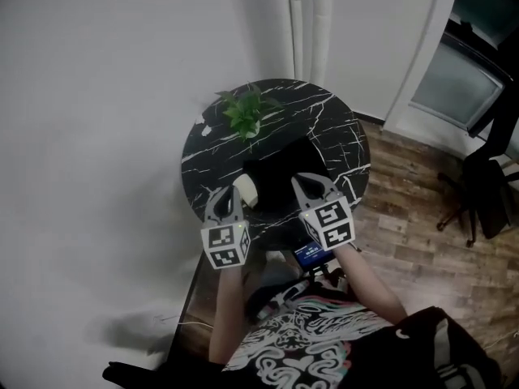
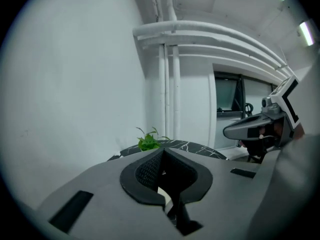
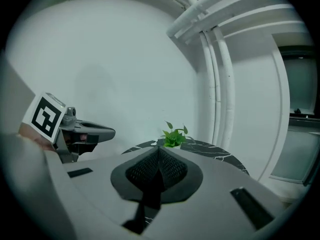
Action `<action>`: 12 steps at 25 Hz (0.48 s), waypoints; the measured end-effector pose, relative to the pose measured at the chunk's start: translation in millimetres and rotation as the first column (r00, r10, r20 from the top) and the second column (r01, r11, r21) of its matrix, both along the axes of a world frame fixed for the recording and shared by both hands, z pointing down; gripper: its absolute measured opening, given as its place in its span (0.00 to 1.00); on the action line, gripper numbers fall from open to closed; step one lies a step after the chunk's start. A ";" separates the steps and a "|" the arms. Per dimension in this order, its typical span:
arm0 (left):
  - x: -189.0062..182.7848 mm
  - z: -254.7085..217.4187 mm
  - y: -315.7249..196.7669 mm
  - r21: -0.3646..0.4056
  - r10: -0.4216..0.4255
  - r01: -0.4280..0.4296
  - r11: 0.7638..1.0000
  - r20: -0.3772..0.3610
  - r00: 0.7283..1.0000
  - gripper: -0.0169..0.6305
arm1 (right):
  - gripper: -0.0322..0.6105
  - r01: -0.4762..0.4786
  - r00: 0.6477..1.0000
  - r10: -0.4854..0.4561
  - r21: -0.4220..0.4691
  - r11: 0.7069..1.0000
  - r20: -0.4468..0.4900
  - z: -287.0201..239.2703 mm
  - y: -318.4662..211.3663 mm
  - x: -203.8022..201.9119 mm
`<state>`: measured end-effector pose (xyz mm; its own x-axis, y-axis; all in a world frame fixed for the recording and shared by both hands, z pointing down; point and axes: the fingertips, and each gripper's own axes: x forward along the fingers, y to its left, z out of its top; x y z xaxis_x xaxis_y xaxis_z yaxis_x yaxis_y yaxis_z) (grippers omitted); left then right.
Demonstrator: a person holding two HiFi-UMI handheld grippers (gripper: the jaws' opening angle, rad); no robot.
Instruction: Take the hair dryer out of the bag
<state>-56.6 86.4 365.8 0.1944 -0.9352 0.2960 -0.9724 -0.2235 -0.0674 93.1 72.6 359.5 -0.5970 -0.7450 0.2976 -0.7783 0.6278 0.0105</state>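
Hovering over the black bag (image 1: 280, 177) on the round marble bench (image 1: 340, 136), the left hand-held gripper (image 1: 229, 193) and right hand-held gripper (image 1: 313, 186) each have jaws pressed together.

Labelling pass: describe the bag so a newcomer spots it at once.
Find the round black marble table by the white wall. The bag lies on its near half, this side of the plant. It is plain matte black, with none of the tabletop's white veins.

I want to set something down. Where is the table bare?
Bare marble: the table along its right rim beside the bag, and the left part between plant and bag. Crowded: the near edge, with bag, left gripper and right gripper.
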 end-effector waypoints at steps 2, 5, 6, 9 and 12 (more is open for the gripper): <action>8.4 -3.4 4.2 0.021 0.023 -0.024 1.000 0.030 0.999 0.05 | 0.08 0.010 1.000 -0.010 0.017 1.000 -0.009 -3.7 1.2 -2.2; 12.6 -1.6 5.1 0.009 0.037 -0.037 0.999 0.027 0.999 0.05 | 0.08 0.011 1.000 -0.011 0.033 0.999 -0.010 -8.2 -2.7 -2.0; 12.9 -1.6 5.2 0.007 0.036 -0.036 0.999 0.019 0.999 0.05 | 0.08 0.008 1.000 -0.008 0.039 0.999 -0.014 -10.0 -2.9 -1.3; 13.5 -4.8 3.3 0.023 0.037 -0.038 0.999 0.016 0.999 0.05 | 0.08 0.002 1.000 -0.001 0.049 0.999 -0.017 -14.2 -3.6 -1.4; 14.4 -5.8 0.8 0.031 0.042 -0.043 0.999 0.033 0.999 0.05 | 0.08 -0.005 1.000 0.006 0.048 0.999 -0.017 -12.3 -7.2 -0.5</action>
<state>-42.2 87.1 360.0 0.2246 -0.9353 0.2735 -0.9594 -0.2614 -0.1060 92.6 65.4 347.2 -0.5881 -0.7618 0.2717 -0.7810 0.6222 0.0538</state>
